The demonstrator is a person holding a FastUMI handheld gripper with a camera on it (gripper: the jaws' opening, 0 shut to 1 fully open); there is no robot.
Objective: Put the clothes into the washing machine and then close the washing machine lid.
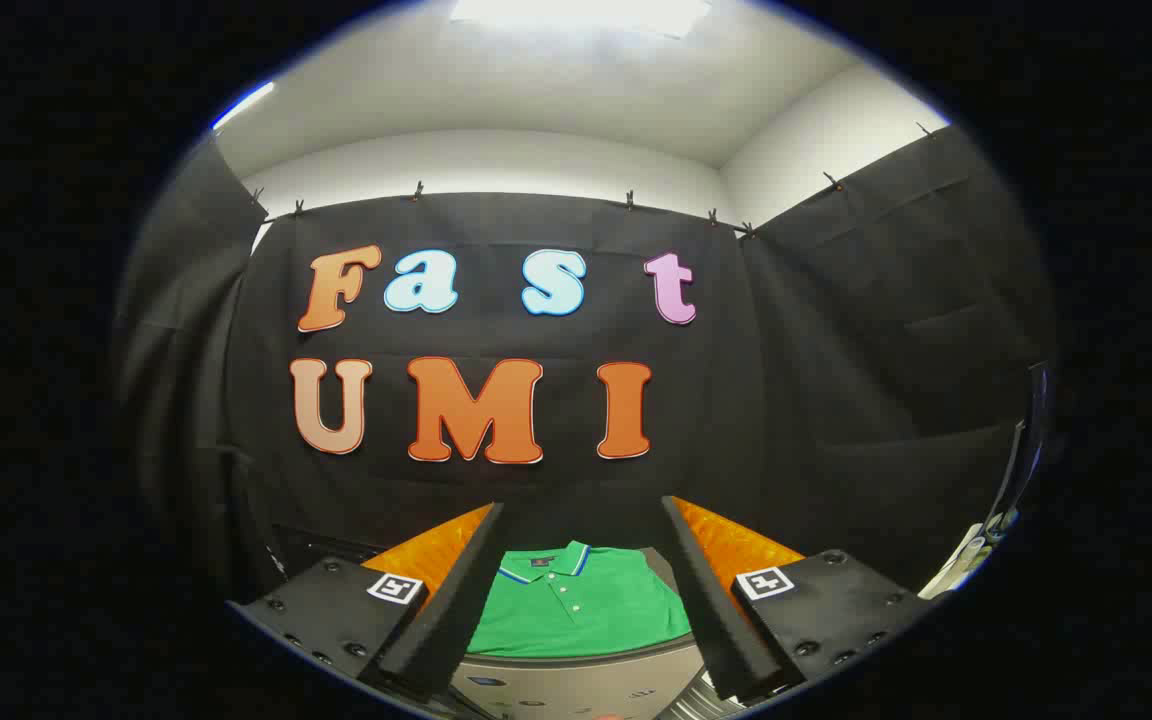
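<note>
Black foam pads [456,600] line the two fingers of the gripper [581,520], which stands with its jaws spread wide and nothing between them touching either pad. Each finger carries an orange side piece and, lower down, a black plate with a small square marker [395,588] and a few screws. Just below and between the finger bases lies a grey panel [576,685] with small dark marks on it, too small to read; it may belong to the washer, though that cannot be told for sure. Ahead of that panel, between the fingers and a little beyond their bases, a green shirt [576,605] lies flat, folded, with its collar turned toward the far side; the collar has a blue and white edge, and a short row of buttons runs down the front. The shirt touches neither finger. Beyond the fingertips hangs the black cloth wall [836,350], pinned along its top by clips [418,190]. Above the cloth a white wall [496,160] and ceiling show, with a bright light [581,15] overhead.
</note>
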